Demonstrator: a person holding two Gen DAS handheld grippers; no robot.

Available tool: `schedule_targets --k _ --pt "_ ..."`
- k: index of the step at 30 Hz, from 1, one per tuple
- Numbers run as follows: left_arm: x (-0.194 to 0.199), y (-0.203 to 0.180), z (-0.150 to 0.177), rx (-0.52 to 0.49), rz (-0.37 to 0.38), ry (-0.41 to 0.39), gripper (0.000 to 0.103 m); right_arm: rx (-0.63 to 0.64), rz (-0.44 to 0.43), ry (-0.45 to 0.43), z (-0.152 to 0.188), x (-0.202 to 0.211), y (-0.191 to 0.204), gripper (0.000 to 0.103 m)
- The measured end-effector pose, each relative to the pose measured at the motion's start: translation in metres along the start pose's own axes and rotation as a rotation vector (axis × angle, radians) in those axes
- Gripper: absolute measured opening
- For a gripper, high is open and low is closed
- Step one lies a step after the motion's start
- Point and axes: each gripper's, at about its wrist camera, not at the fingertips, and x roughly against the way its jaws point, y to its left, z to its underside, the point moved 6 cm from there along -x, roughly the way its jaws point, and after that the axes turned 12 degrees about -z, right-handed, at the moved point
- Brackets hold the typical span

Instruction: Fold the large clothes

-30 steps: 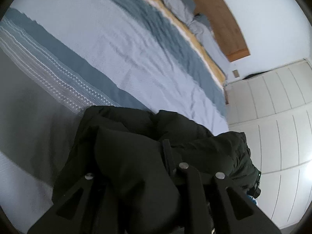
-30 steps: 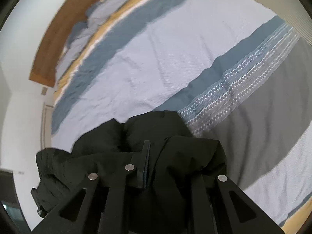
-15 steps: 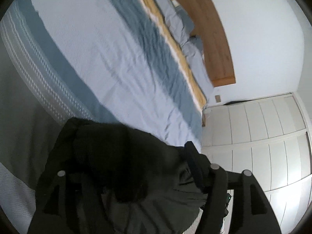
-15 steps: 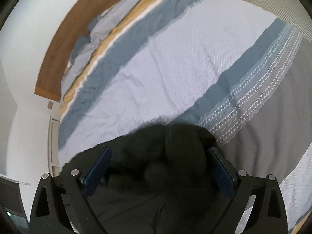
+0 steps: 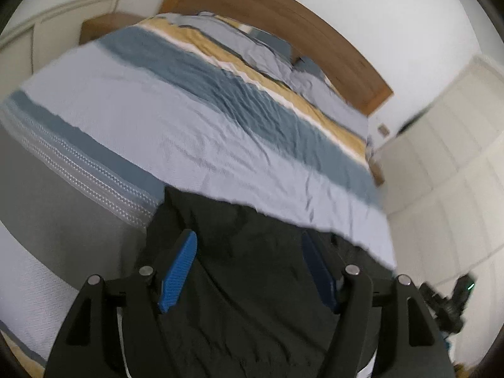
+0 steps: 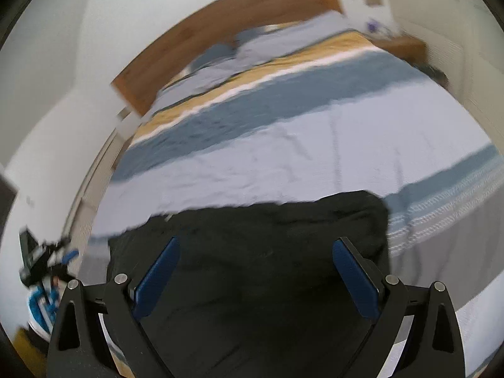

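Note:
A large black garment (image 5: pixel 252 271) lies on the near part of the bed, spread under both grippers; it also shows in the right wrist view (image 6: pixel 258 252). My left gripper (image 5: pixel 249 245) is open, its blue pads (image 5: pixel 178 267) apart above the cloth, holding nothing. My right gripper (image 6: pixel 255 249) is open too, its blue pads (image 6: pixel 356 280) wide apart over the garment. The garment's near part is hidden behind the gripper bodies.
The bed (image 5: pixel 195 119) has a striped blue, grey and yellow cover, pillows (image 5: pixel 271 56) and a wooden headboard (image 5: pixel 283 19). White wardrobe doors (image 5: pixel 447 163) stand to the right. A nightstand (image 6: pixel 400 44) sits by the bed's far corner. Dark gear (image 6: pixel 41 264) lies on the floor.
Both grippers have let go of the black garment and opened. The garment dropped from a bunched heap in the jaws onto the bed. Both cameras tilted up toward the headboard.

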Motion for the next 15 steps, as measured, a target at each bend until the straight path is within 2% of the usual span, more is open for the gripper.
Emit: schedule_targets --k 4,6,9,15 --pt "0.000 -0.032 0.050 -0.106 0.003 0.003 0.068 0.161 0.003 0.047 0.035 -0.009 0.043 0.097" --pt "-0.002 -0.047 0.080 -0.162 0.020 0.020 0.068 0.180 -0.045 0.077 0.058 -0.015 0.061 0.097" --pt "-0.006 -0.065 0.117 -0.252 0.016 0.028 0.068 0.219 -0.060 0.112 0.084 -0.023 0.074 0.097" --pt "-0.022 -0.097 0.152 -0.381 -0.018 0.011 0.068 0.325 -0.050 0.153 0.123 -0.049 0.096 0.097"
